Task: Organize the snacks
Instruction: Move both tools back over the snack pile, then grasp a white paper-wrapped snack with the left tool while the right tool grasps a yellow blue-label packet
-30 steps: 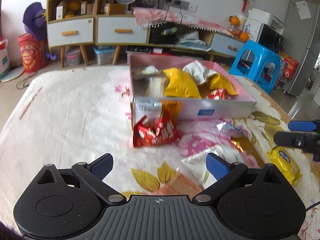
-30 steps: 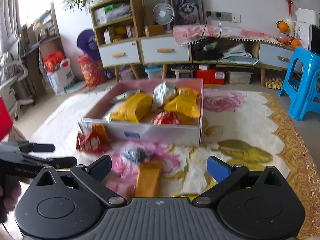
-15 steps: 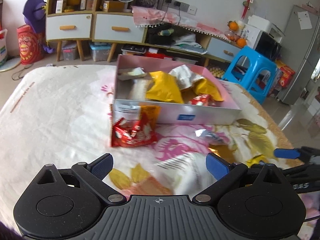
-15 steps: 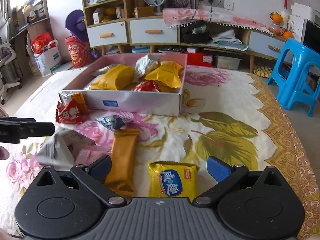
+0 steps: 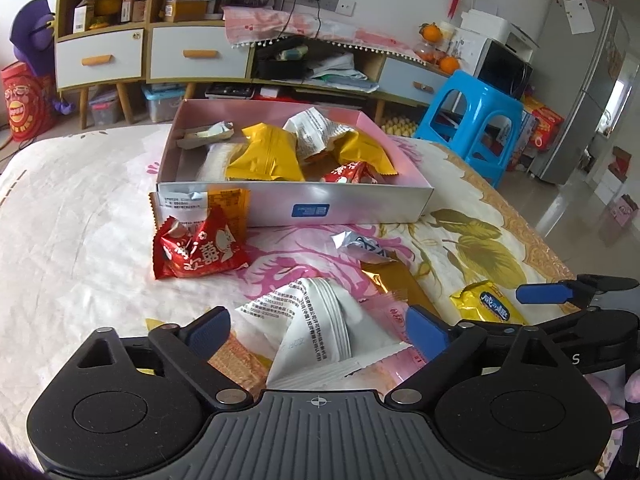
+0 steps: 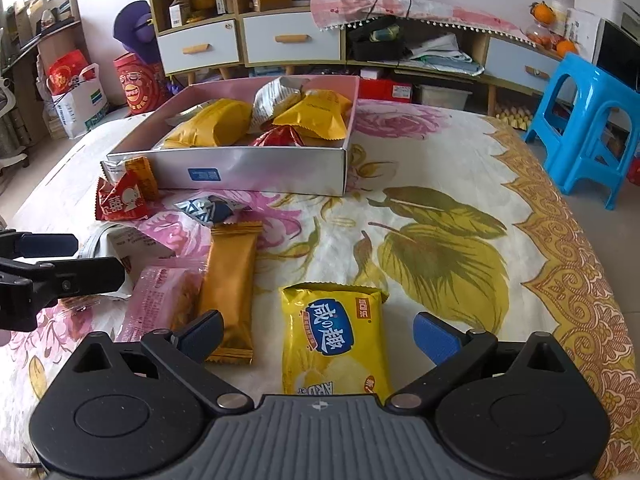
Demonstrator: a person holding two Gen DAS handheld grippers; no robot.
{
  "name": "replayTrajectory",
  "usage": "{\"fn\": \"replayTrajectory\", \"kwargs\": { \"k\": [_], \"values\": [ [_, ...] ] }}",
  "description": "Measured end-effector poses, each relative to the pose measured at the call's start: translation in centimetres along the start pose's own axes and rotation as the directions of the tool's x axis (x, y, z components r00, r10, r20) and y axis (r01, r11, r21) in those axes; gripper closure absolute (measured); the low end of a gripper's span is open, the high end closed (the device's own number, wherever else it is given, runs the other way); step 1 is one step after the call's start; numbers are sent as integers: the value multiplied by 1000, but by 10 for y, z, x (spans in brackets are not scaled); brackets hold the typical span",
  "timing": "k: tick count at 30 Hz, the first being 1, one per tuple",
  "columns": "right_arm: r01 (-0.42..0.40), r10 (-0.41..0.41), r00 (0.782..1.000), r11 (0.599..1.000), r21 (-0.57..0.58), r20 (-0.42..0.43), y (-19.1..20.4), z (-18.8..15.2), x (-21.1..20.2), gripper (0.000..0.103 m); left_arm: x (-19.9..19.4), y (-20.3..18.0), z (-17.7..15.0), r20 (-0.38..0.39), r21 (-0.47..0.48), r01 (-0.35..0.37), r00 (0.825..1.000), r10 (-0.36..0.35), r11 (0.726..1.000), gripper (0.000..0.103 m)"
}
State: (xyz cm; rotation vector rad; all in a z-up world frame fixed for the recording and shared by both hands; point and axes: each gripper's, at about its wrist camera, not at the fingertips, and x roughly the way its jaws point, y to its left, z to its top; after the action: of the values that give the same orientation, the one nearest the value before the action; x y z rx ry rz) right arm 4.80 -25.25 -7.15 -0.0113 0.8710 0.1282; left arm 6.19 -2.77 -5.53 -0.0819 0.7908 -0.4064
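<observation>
The left tool [image 5: 318,330] is seen wide but closing in a bit, with a crumpled white packet [image 5: 316,320] sitting between its pads, not pinched yet as far as can be told. A pink-wrapped snack [image 5: 394,342] is tucked just beside that packet toward the right pad. Further out in front, a red snack bag [image 5: 198,248] is propped against the near wall of the pink box [image 5: 296,204], which is already loaded with yellow and white bags. The right tool [image 6: 318,338] is held wide open too, nothing gripped, and a yellow chip packet [image 6: 334,340] is lying flat on the floral table [image 6: 440,184] right between its pads. Just past its left pad a gold bar wrapper [image 6: 230,280] is stretched out, with a small silver-blue packet [image 6: 208,208] beyond that, near the box front.
</observation>
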Motion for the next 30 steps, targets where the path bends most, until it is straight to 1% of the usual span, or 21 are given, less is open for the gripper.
{"fn": "replayTrajectory", "kwargs": {
  "k": [1,2,3,4,6,8,11,13,14,16,17,20,21,22,30],
  "values": [
    [1,-1,1000,1000,1,-3,0,0,0,10,1,0,0,4,2,0,1000,0,1000,12],
    [1,-1,1000,1000,1,-7,0,0,1,10,1,-2,0,9,6,-4,1000,4,1000,17],
    [1,-1,1000,1000,0,-10,1,0,1,10,2,-2,0,11,12,-9,1000,9,1000,24],
    [1,-1,1000,1000,-1,-13,1,-1,2,11,3,-3,0,11,18,-15,1000,14,1000,28],
    [0,0,1000,1000,-3,-19,1,-1,3,11,5,-4,0,1,19,-5,1000,5,1000,43],
    [-5,5,1000,1000,-1,-22,2,-1,3,13,6,-5,0,-16,18,-4,1000,4,1000,51],
    [-9,9,999,1000,3,-31,1,0,4,18,6,-6,-2,-17,32,-9,1000,9,999,54],
    [-9,9,999,1000,9,-43,0,0,5,24,5,-6,-2,-18,33,-11,1000,12,999,57],
    [-11,11,999,1000,12,-47,0,0,6,25,5,-6,-2,-18,31,-12,1000,12,999,59],
    [-23,23,998,1000,19,-52,0,0,6,33,4,-6,-2,-19,28,-13,1000,13,1000,62],
    [-24,25,998,1000,19,-51,0,0,5,34,3,-6,-2,-19,29,-14,1000,14,999,63],
    [-27,28,998,1000,9,-49,2,1,4,48,1,-7,-2,-13,38,-21,1000,21,999,66],
    [-30,30,998,1000,6,-47,2,1,3,56,1,-7,-2,-10,42,-24,1000,24,999,68],
    [-34,34,998,999,5,-47,3,1,3,60,0,-8,-2,-8,46,-27,1000,27,999,69],
    [-11,10,999,999,-32,-41,9,5,0,60,-4,-7,-1,1,49,-27,1000,27,998,74]
  ]
}}
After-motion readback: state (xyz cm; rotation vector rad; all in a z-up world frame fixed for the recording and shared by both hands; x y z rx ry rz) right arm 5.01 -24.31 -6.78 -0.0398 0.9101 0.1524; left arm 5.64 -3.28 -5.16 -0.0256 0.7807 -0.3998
